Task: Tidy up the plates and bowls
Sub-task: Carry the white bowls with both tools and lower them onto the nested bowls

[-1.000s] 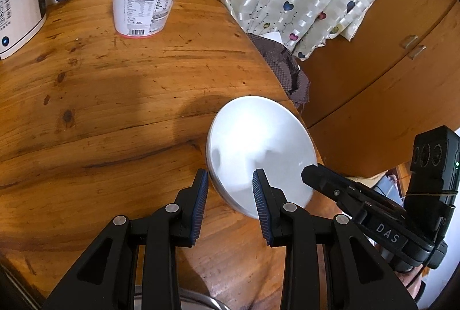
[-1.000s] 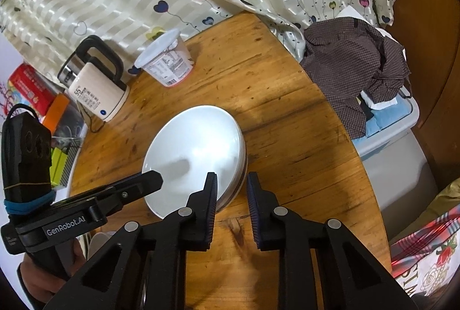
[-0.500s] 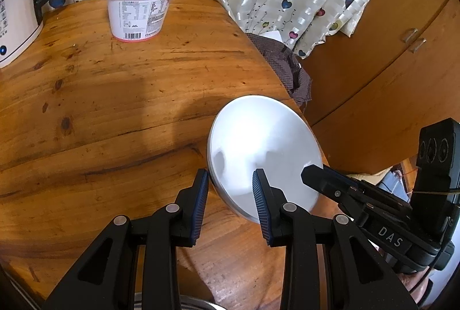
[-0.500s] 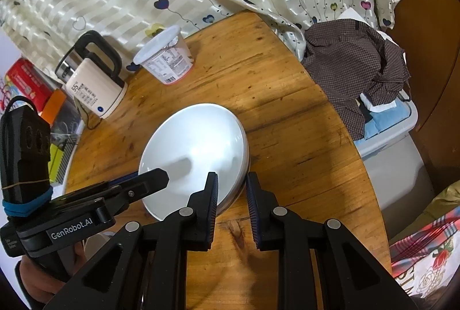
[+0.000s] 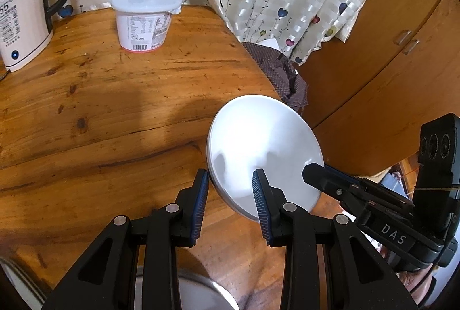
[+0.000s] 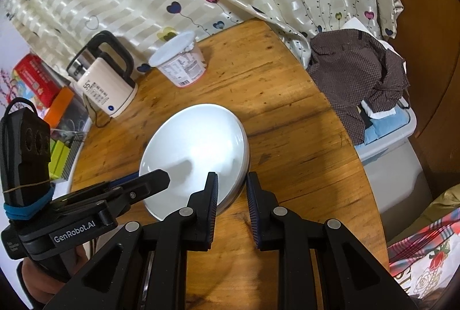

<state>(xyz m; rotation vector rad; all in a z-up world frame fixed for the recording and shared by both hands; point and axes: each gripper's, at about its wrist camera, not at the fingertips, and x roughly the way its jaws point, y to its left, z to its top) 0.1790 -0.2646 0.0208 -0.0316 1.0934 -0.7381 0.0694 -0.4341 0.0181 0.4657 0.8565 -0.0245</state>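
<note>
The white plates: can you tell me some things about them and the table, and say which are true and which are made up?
1. Both grippers, the left gripper and the right gripper, have their fingers around the rim of the white plates. True.
2. The yogurt tub has no lid. False: a white lid covers it.
3. The kettle stands on the wooden table beside the tub. True.
4. The plates are blue. False: they are white.
5. The brown checked cloth lies on the plates. False: it lies off the table, on a bin.
</note>
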